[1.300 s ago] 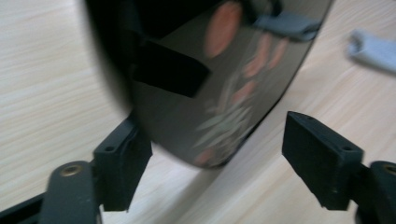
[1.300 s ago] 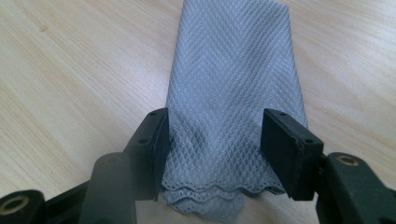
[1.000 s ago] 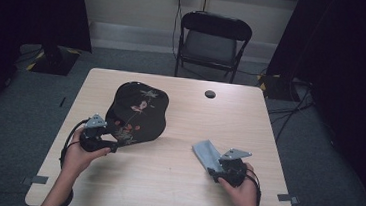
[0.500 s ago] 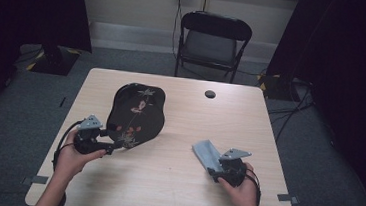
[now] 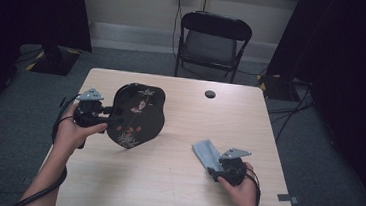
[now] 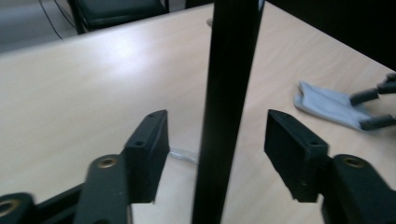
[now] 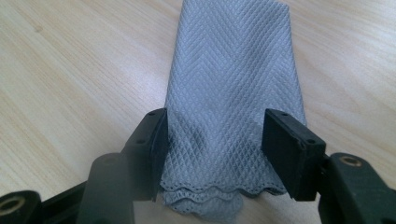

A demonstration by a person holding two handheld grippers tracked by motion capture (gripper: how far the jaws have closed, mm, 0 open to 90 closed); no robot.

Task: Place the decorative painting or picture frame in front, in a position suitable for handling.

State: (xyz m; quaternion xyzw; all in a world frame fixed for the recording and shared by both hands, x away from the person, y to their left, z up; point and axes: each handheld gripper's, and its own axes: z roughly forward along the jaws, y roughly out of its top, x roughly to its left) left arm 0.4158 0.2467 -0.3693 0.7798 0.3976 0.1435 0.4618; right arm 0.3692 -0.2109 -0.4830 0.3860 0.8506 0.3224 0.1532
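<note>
Black tray tipped on edge, long axis up-down — left tool jaws closing round its rim, pads not touching; right tool loosely straddling grey cloth on surface.

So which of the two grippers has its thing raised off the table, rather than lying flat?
The left gripper. The black lacquered tray stands tilted on its edge between its jaws, while the grey cloth at the right gripper lies flat on the table.

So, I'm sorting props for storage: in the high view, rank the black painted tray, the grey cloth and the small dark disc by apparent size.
1. black painted tray, tipped up, largest
2. grey cloth
3. small dark disc, farther from the camera, but clearly smallest
</note>
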